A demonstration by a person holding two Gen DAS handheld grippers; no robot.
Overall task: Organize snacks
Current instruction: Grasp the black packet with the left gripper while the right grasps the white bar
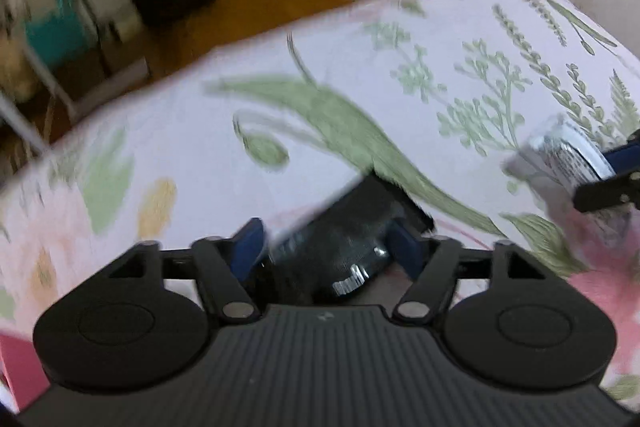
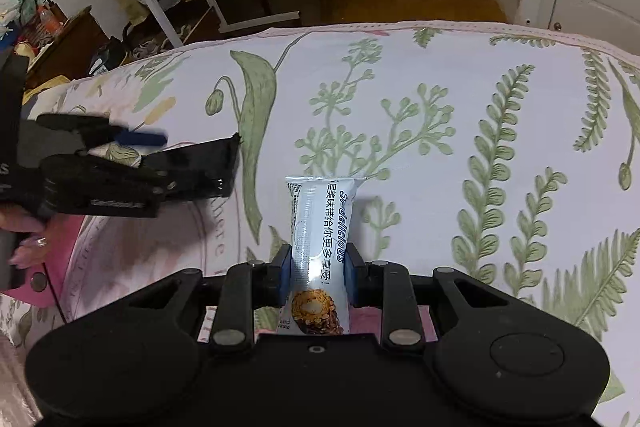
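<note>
Two crinkly foil packets, black packet (image 1: 340,239), white packet (image 2: 320,247)

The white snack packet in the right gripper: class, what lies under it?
Under the white snack packet lies the leaf-print cloth. The right gripper hides whatever sits beneath the packet's near end.
</note>
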